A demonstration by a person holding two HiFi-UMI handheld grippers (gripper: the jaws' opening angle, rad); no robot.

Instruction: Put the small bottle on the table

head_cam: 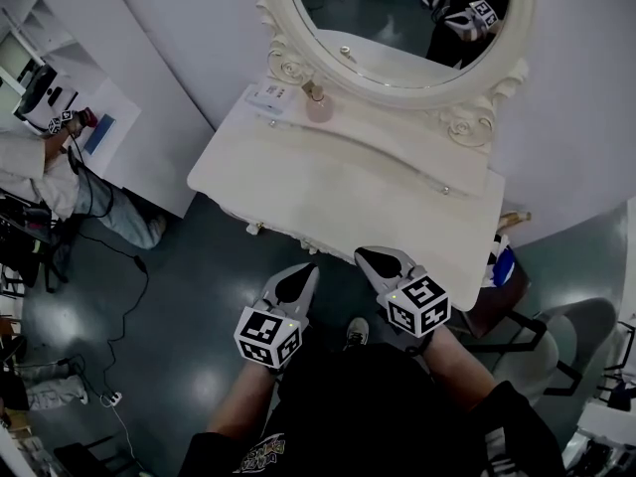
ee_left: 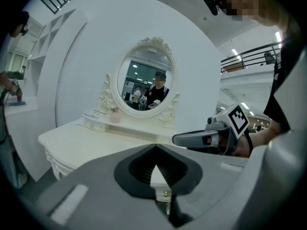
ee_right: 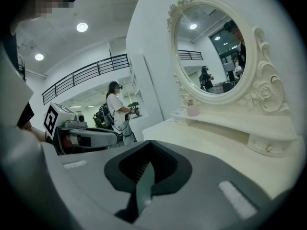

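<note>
The small pink bottle [head_cam: 318, 105] stands upright on the raised shelf under the oval mirror [head_cam: 397, 18], at the back left of the white dressing table [head_cam: 348, 197]. It also shows in the left gripper view as the bottle [ee_left: 115, 115] and in the right gripper view as the bottle [ee_right: 192, 108]. My left gripper [head_cam: 310, 269] hangs over the floor just off the table's front edge, shut and empty. Beside it, my right gripper [head_cam: 363, 256] is at the front edge, also shut and empty. Both are far from the bottle.
A small white box [head_cam: 266, 95] lies on the shelf left of the bottle. A person [head_cam: 50, 157] stands at the far left by a white cabinet, with a cable on the floor [head_cam: 129, 296]. A chair [head_cam: 556, 346] stands at the right.
</note>
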